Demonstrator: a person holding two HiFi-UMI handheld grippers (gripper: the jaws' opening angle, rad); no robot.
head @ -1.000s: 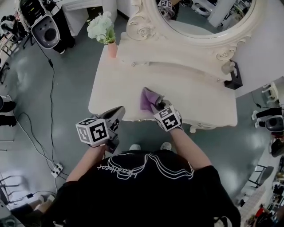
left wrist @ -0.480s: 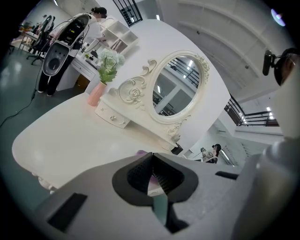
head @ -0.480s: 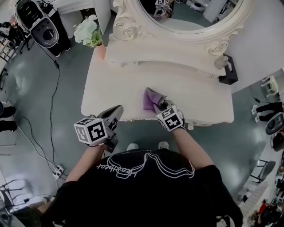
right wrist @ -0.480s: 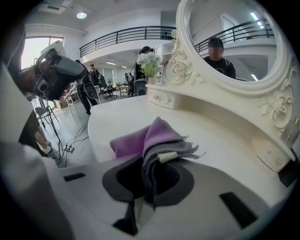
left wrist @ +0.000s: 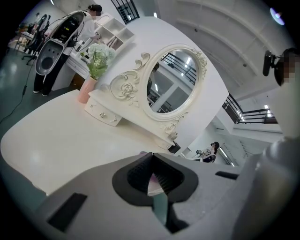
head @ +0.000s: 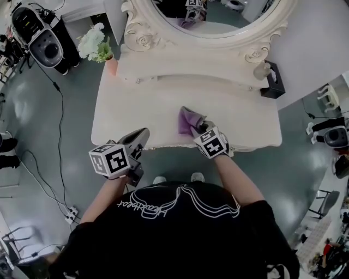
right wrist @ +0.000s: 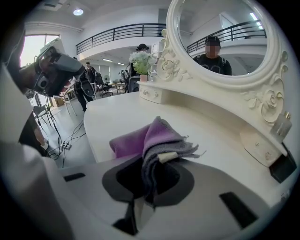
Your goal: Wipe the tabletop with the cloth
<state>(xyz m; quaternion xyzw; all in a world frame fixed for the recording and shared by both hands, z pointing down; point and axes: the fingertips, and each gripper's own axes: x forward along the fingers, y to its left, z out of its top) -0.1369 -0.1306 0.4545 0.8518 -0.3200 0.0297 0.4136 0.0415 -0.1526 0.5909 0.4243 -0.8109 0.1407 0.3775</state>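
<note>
In the head view the near end of the purple cloth point(head: 187, 120) is hidden under the right gripper point(head: 197, 129), and the mirror point(head: 218, 13) at the far side is cut off by the frame. The right gripper's jaws are clamped on a bunched fold of the cloth, whose far part lies on the white tabletop point(head: 136, 109) near its near edge. The left gripper point(head: 140, 137), its jaws pressed together on nothing, hangs at that edge, left of the cloth and apart from it.

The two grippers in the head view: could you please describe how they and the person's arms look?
The left gripper and right gripper are pale grey with dark ribbed pads, each carrying a white cube printed with black square markers. The person wears a black short-sleeved top with white line print.
</note>
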